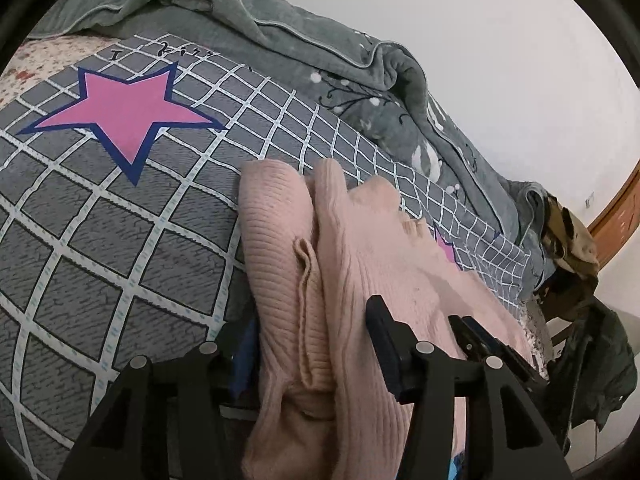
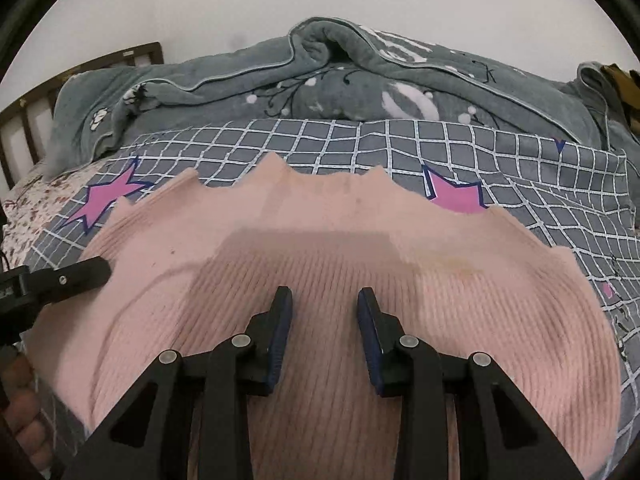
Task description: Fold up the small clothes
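Right gripper (image 2: pixel 324 300): black plastic fingers with blue ribbed pads (image 2: pixel 280 336), parted, hanging just over the sweater (image 2: pixel 360 264) with nothing pinched between them. Left gripper (image 1: pixel 316 324): also released; its jaws stand apart astride a raised fold of the knit, the pads not pressing on it that I can tell. In the right wrist view the left gripper's black finger tip lies at the sweater's left edge. Sweater: pale pink, fine ribbed knit, spread wide across the bed, far hem wavy and scalloped, one long ridge bunched at the left side. Beneath it a sheet (image 2: pixel 520 168), grey with a white grid and pink stars edged navy. Beyond, a rumpled grey-green fleece blanket (image 2: pixel 320 88), piped edge, white floral print. Wooden slatted headboard (image 2: pixel 24 120) far left.
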`<state>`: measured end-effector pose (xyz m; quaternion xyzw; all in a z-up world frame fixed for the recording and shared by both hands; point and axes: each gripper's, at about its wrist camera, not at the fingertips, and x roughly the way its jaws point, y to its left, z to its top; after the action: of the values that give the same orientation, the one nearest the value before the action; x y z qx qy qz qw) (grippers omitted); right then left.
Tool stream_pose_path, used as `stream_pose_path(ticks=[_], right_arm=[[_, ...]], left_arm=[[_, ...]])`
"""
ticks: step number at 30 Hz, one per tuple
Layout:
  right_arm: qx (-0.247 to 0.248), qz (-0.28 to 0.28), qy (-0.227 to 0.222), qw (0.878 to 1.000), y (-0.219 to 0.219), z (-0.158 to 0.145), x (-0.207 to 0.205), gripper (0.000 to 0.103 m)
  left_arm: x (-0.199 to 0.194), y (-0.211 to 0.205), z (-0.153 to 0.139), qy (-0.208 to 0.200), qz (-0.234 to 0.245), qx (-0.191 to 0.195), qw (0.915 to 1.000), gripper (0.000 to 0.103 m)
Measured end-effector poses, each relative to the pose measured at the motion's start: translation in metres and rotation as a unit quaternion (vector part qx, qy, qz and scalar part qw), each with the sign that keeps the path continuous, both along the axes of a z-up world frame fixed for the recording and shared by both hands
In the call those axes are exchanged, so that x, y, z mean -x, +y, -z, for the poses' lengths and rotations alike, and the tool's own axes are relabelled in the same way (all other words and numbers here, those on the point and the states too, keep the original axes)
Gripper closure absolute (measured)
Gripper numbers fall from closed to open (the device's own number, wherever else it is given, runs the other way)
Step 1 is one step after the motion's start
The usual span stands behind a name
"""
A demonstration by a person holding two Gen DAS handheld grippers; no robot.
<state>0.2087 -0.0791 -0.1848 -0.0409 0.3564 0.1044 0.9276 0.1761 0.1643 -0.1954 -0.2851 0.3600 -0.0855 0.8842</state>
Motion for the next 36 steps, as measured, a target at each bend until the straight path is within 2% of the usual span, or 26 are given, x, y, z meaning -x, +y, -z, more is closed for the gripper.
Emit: stream_pose_path(ticks=[7, 12, 16, 18, 24, 27, 29, 32, 36], right_arm=[[-0.002, 0.009, -0.009, 1.000, -0.003, -0.002, 0.019, 0.069], [-0.006, 0.011, -0.021, 1.000, -0.007, -0.005, 0.046, 0.069], [0.004, 0.001, -0.022, 1.000, -0.006, -0.006, 0.061, 0.069], [0.005, -0.005, -0.024, 1.000, -0.008, -0.003, 0.068, 0.069], [-0.019, -0.041, -0.024, 0.999, -0.020, -0.002, 0.081, 0.066], [-0.062, -0.053, -0.021, 0.996, -0.045, -0.018, 0.083, 0.065], [-0.083, -0.042, -0.032, 0.995, -0.064, -0.030, 0.082, 0.060], [-0.095, -0.009, -0.059, 0.994, -0.104, -0.048, 0.081, 0.057], [-0.131, 0.050, -0.068, 0.988, -0.169, -0.063, 0.076, 0.057]], left_arm=[[0.000, -0.001, 0.000, -0.002, -0.012, 0.002, 0.9999, 0.055], [0.001, -0.006, -0.002, -0.001, -0.027, -0.028, 0.9992, 0.072], [0.003, -0.008, -0.007, -0.009, -0.034, -0.044, 0.9984, 0.077], [0.002, -0.010, -0.012, 0.001, -0.037, -0.049, 0.9981, 0.079], [0.002, -0.009, -0.038, 0.018, -0.059, 0.003, 0.9981, 0.081], [-0.001, -0.021, -0.059, 0.025, -0.065, -0.013, 0.9975, 0.081], [0.000, -0.032, -0.072, 0.028, -0.066, -0.016, 0.9973, 0.081], [-0.001, -0.056, -0.094, 0.032, -0.071, -0.030, 0.9965, 0.082], [-0.007, -0.110, -0.126, 0.024, -0.065, -0.070, 0.9952, 0.082]])
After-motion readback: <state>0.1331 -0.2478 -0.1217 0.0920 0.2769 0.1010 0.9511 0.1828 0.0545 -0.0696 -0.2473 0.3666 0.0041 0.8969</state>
